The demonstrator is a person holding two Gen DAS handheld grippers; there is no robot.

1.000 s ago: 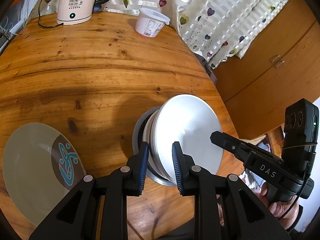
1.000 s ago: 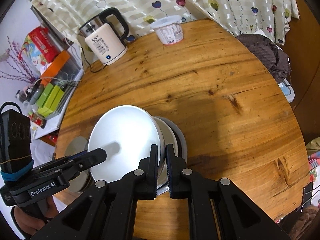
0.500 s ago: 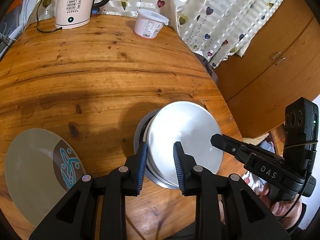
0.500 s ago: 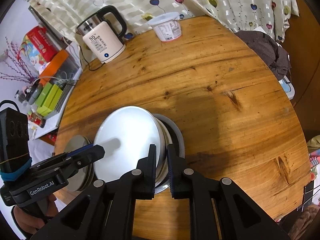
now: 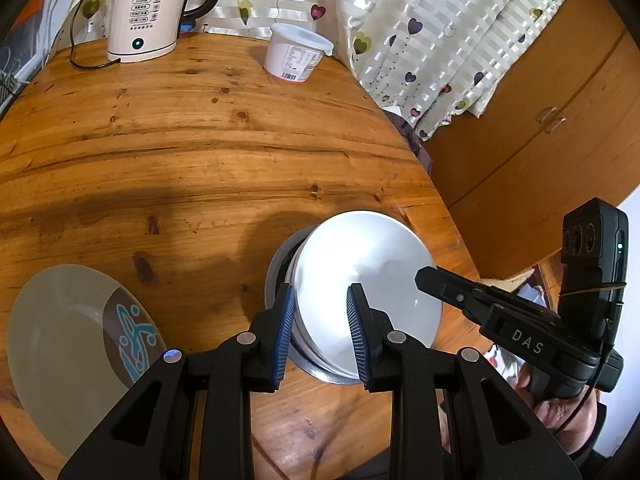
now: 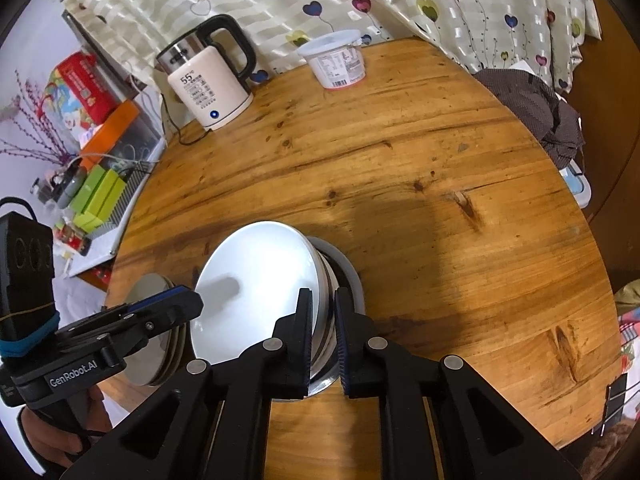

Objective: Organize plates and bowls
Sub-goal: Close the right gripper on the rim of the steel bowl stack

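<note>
A white bowl (image 5: 372, 280) leans in a stack of bowls whose lowest is a metal bowl (image 5: 274, 280), near the front edge of the round wooden table (image 5: 200, 140). My left gripper (image 5: 321, 288) straddles the white bowl's near left rim. One pad lies by the rim and the other hangs inside the bowl with a gap, so it is open. My right gripper (image 6: 322, 294) is shut on the near right rim of the white bowl (image 6: 256, 292). A grey plate with a blue pattern (image 5: 60, 340) lies to the left.
A cream kettle (image 5: 144, 12) and a white lidded tub (image 5: 296, 56) stand at the table's far edge by the curtain. The table edge runs close on the right, with a wooden cabinet (image 5: 540, 140) beyond. Boxes and clutter (image 6: 92, 184) sit off the left side.
The white bowl has sunk and tips less steeply, settling lower into the stack. My left jaws have spread slightly. The right jaws have stayed pinched on the rim.
</note>
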